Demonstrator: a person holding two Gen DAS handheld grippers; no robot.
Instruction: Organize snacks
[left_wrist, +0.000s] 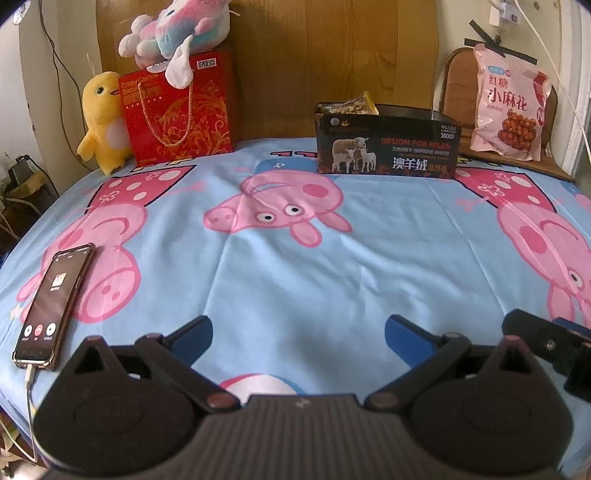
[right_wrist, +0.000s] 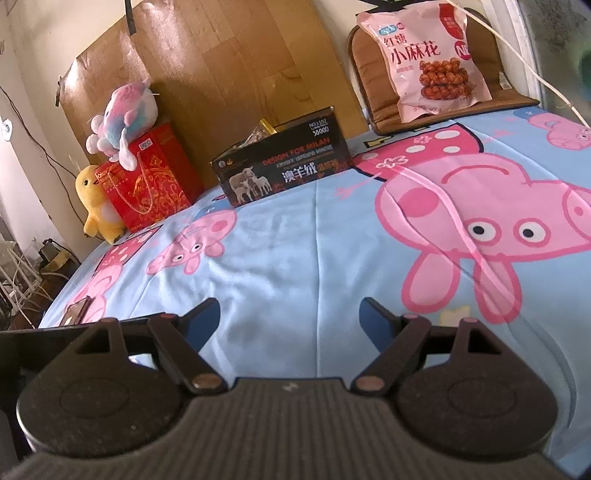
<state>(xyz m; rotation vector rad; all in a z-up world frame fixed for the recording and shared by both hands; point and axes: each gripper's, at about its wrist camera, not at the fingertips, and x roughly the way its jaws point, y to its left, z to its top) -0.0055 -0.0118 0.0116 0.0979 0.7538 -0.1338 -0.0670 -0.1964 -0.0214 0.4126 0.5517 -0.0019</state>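
We work over a cartoon-pig bedsheet (left_wrist: 295, 266). The pink snack bag (right_wrist: 428, 62) leans on a chair cushion (right_wrist: 373, 74), far ahead and right of our jaws, near the black box (left_wrist: 388, 147). It may slump or crinkle away if pinched shallowly. Left gripper (left_wrist: 298, 338) and right gripper (right_wrist: 290, 321) gape wide, empty.

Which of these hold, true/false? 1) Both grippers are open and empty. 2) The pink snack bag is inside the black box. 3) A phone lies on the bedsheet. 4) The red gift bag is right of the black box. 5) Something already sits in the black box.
1) True: left gripper and right gripper are open, holding nothing.
2) False: the pink snack bag leans on a chair cushion, apart from the black box.
3) True: the phone lies on the bedsheet.
4) False: the red gift bag is left of it.
5) True: a packet pokes out.
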